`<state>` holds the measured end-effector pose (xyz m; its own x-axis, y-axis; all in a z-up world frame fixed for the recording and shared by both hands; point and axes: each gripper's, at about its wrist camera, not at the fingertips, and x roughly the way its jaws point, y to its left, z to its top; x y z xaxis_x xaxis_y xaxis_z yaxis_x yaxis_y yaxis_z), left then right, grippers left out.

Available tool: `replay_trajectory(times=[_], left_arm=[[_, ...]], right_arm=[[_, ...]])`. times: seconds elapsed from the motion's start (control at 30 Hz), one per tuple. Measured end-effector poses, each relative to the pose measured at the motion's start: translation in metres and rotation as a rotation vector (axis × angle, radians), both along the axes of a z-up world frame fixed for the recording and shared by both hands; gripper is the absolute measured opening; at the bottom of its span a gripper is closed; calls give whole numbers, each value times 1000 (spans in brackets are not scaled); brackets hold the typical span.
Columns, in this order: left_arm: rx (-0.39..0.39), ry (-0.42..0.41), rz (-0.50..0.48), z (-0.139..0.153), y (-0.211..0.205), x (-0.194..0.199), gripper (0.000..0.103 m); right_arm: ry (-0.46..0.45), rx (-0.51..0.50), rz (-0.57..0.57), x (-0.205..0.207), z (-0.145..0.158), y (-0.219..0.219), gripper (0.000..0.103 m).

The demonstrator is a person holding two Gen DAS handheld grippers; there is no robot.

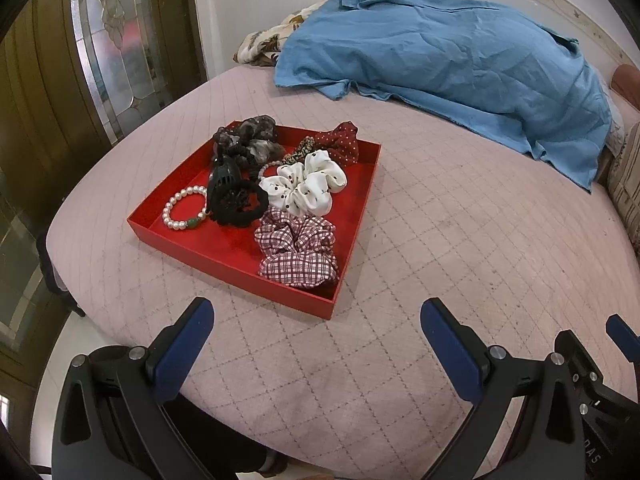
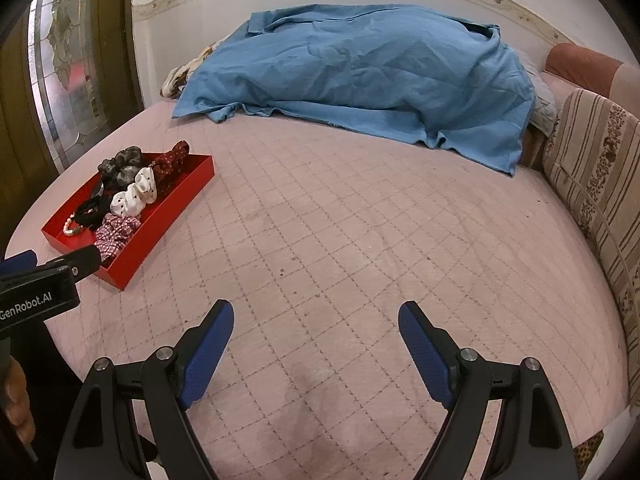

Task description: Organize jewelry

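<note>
A shallow red tray (image 1: 228, 258) rests on the pink quilted bed, seen small at the left in the right wrist view as the same red tray (image 2: 132, 264). In it lie a pearl bracelet (image 1: 182, 210), a black hair claw (image 1: 234, 194), a white dotted scrunchie (image 1: 304, 184), a red-checked scrunchie (image 1: 298, 254), a dark red dotted scrunchie (image 1: 340, 142) and a grey-brown scrunchie (image 1: 248, 140). My left gripper (image 1: 316, 312) hovers open just in front of the tray's near corner, nothing between its blue pads. My right gripper (image 2: 316, 316) is open over bare quilt, well right of the tray.
A crumpled blue sheet (image 2: 360, 76) covers a heap at the back of the bed. Striped cushions (image 2: 596, 184) line the right side. A wooden door with patterned glass (image 1: 108, 40) stands to the left, past the bed's edge. A hand (image 2: 16, 404) shows at the lower left.
</note>
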<state>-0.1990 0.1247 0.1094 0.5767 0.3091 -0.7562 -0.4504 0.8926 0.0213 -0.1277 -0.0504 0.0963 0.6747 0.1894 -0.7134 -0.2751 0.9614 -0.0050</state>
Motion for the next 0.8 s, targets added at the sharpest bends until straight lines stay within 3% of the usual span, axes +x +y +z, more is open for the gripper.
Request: replay_trajectory(times=[0.8], left_arm=[[-44, 7, 30, -13, 23, 0, 103]], right_arm=[[-21, -28, 53, -4, -1, 22, 88]])
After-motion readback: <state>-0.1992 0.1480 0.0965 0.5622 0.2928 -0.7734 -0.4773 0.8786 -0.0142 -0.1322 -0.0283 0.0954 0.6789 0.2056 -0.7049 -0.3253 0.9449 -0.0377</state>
